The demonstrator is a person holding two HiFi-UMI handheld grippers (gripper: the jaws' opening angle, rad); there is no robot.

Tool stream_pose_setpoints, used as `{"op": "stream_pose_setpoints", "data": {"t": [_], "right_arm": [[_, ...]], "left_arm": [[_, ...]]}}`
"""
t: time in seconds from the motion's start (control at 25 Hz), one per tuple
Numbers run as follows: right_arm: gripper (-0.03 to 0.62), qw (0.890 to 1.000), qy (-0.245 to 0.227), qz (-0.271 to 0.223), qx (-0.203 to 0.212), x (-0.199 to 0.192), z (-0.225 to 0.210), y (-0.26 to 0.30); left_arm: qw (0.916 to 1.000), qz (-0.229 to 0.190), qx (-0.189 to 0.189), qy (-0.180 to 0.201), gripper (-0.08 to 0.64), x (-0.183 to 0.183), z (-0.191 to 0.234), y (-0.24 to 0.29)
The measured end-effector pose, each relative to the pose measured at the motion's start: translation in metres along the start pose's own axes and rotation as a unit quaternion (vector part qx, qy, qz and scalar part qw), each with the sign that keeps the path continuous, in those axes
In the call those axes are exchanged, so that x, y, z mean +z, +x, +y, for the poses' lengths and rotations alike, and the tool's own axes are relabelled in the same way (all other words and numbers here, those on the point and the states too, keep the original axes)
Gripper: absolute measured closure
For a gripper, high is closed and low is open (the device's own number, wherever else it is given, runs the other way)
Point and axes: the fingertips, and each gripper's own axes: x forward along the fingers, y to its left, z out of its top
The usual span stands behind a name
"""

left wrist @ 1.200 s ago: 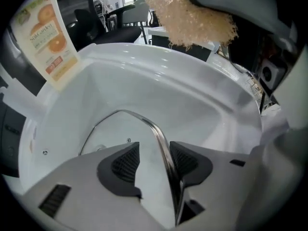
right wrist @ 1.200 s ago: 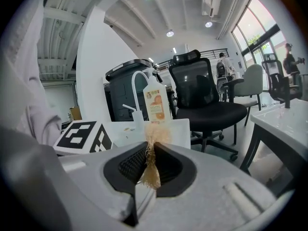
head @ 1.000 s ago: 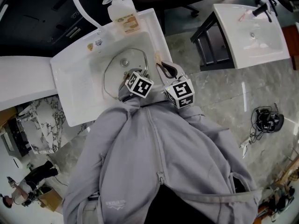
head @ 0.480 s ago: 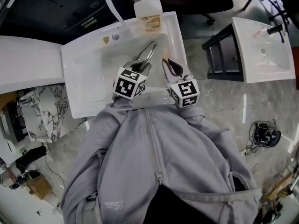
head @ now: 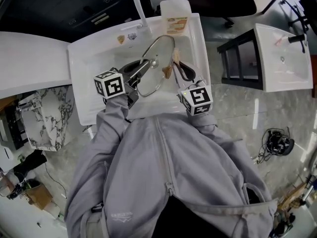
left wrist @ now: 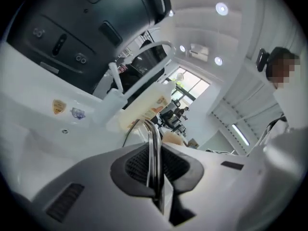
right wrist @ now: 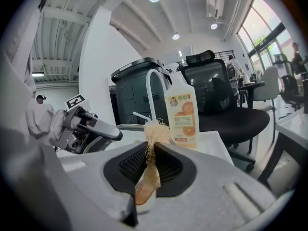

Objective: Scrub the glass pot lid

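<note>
The glass pot lid [head: 154, 66] is lifted on edge over the white sink [head: 86, 68], knob facing me. My left gripper [head: 132, 82] is shut on the lid's metal rim [left wrist: 152, 138] at its lower left. Its jaws have just been closing, and the rim now stands pinched between the pads. My right gripper [head: 174, 69] is shut on a tan fibrous scrubber [right wrist: 154, 136], which hangs just right of the lid's edge, touching or almost touching it. From the right gripper view, the left gripper [right wrist: 89, 126] shows at the left with the lid's rim [right wrist: 127, 127] behind the jaws.
A soap bottle with an orange label [head: 175, 10] stands on the sink's back rim beside the white faucet [head: 138, 6]. A second white basin [head: 285, 58] and a black stand [head: 237, 58] lie to the right. A black office chair [right wrist: 226, 100] is behind the sink.
The lid lay flat in the sink a second ago; the left gripper closed on its rim, rolled and raised it on edge, moving left. The right gripper with the scrubber shifted slightly.
</note>
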Motion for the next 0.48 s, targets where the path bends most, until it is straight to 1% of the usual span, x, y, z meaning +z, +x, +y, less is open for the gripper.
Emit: {"op": "stream_pose_setpoints", "data": {"t": [0.08,0.12,0.16,0.24,0.4,0.48], "right_arm": [[0.557,1.0,-0.004,0.006,0.002,-0.001,0.008,0.007],[0.557,1.0,-0.007,0.008,0.004,-0.002,0.012,0.01],[0.557,1.0,-0.011,0.011,0.006,-0.002,0.017,0.014],[0.557,1.0,-0.022,0.019,0.011,-0.003,0.025,0.022],[0.557,0.998,-0.043,0.031,0.026,-0.002,0.048,0.04],[0.557,0.998,-0.052,0.036,0.032,-0.003,0.057,0.048]], "left_arm": [[0.9996,-0.015,-0.017,-0.016,0.523,0.002,0.016,-0.015],[0.9993,-0.02,-0.025,-0.018,0.525,0.003,0.022,-0.02],[0.9991,-0.022,-0.032,-0.015,0.525,0.003,0.027,-0.025],[0.9991,-0.022,-0.036,0.004,0.525,0.004,0.039,-0.032],[0.9987,-0.002,-0.008,0.049,0.523,0.005,0.075,-0.045],[0.9978,0.008,0.01,0.064,0.503,0.004,0.093,-0.051]]}}
